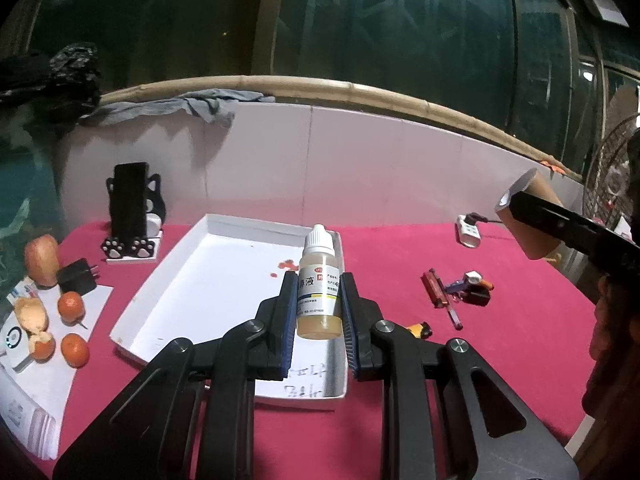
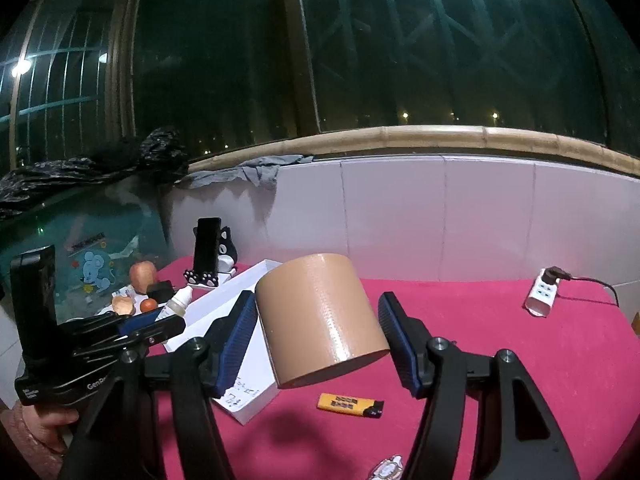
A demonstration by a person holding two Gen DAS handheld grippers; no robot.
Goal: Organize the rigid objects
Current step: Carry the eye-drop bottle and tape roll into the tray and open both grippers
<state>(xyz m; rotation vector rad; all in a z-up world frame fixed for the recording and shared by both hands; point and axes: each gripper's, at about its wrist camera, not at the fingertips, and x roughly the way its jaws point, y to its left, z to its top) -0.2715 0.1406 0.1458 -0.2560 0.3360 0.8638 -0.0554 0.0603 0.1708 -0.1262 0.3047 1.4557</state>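
My left gripper (image 1: 319, 312) is shut on a small dropper bottle (image 1: 319, 292) with a white cap and yellowish liquid, held upright above the white tray (image 1: 192, 280). My right gripper (image 2: 320, 340) is shut on a wide roll of tan tape (image 2: 320, 316), lifted over the red tablecloth. In the left wrist view the tan roll (image 1: 528, 220) hangs at the right in the other gripper's black finger. The right wrist view shows the left gripper (image 2: 160, 324) with the bottle (image 2: 180, 304) at the left, beside the tray (image 2: 240, 288).
A yellow lighter (image 2: 350, 405) lies on the cloth under the roll. Small red and purple items (image 1: 456, 288) lie right of the tray. A phone stand (image 1: 132, 216), an apple (image 1: 40, 260), oranges (image 1: 72, 306) and a charger (image 1: 78, 276) crowd the left. A power strip (image 2: 542, 292) sits far right.
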